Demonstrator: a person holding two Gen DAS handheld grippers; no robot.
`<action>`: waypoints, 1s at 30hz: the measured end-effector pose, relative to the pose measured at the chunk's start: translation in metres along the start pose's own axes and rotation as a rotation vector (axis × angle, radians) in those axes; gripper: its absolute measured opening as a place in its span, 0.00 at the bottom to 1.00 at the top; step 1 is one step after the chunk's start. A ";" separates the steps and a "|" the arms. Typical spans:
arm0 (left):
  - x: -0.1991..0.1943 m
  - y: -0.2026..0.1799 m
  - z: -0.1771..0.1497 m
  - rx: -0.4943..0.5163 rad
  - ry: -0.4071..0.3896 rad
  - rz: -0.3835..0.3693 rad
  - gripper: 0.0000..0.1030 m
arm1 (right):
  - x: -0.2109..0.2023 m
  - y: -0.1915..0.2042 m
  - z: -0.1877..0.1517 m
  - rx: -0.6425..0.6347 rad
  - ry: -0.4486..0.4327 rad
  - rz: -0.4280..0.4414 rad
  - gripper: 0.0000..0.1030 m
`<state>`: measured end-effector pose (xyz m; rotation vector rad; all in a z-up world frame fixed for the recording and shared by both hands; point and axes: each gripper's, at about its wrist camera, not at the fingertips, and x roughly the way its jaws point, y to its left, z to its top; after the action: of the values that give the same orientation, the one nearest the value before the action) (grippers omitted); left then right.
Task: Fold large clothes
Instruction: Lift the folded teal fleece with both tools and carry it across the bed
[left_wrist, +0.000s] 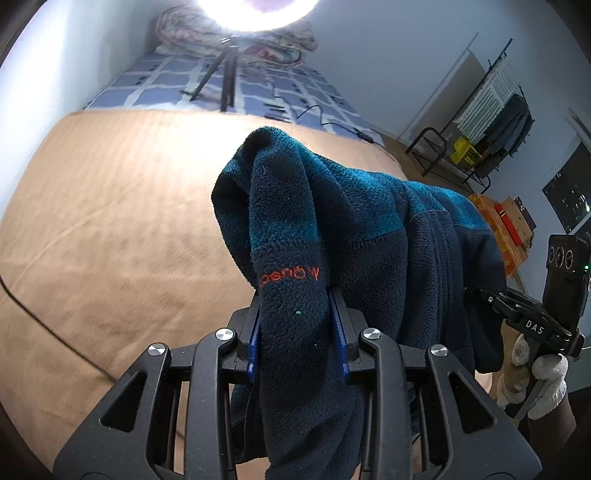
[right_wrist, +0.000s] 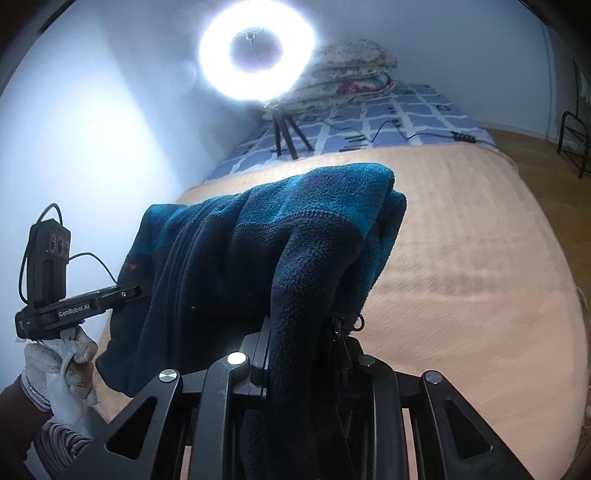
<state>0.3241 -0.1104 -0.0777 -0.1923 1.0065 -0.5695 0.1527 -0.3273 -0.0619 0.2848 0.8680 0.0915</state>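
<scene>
A dark navy and teal fleece jacket (left_wrist: 354, 229) hangs between both grippers above a tan bed cover (left_wrist: 110, 221). My left gripper (left_wrist: 297, 325) is shut on one bunched end, near an orange logo. My right gripper (right_wrist: 306, 332) is shut on the other end (right_wrist: 295, 236), next to a zip pull. The fleece drapes over and hides the fingertips of both. Each gripper shows in the other's view, the right gripper (left_wrist: 532, 317) at the right edge and the left gripper (right_wrist: 74, 306) at the left edge, held by gloved hands.
A ring light on a tripod (right_wrist: 256, 51) stands at the far end of the bed on a blue checked sheet (right_wrist: 388, 118), with folded quilts (right_wrist: 351, 77) behind. A cable (left_wrist: 325, 118) lies on the sheet. A clothes rack (left_wrist: 491, 122) stands at the right.
</scene>
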 end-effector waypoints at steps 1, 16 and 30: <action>0.003 -0.006 0.003 0.011 -0.005 0.002 0.29 | -0.002 -0.003 0.003 -0.005 -0.004 -0.010 0.22; 0.058 -0.085 0.060 0.167 -0.078 0.026 0.29 | -0.024 -0.066 0.054 -0.036 -0.065 -0.113 0.22; 0.176 -0.124 0.135 0.245 -0.101 -0.024 0.29 | 0.032 -0.170 0.124 0.009 -0.073 -0.188 0.22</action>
<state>0.4641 -0.3222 -0.0863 -0.0157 0.8296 -0.6929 0.2620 -0.5098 -0.0583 0.2121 0.8188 -0.0966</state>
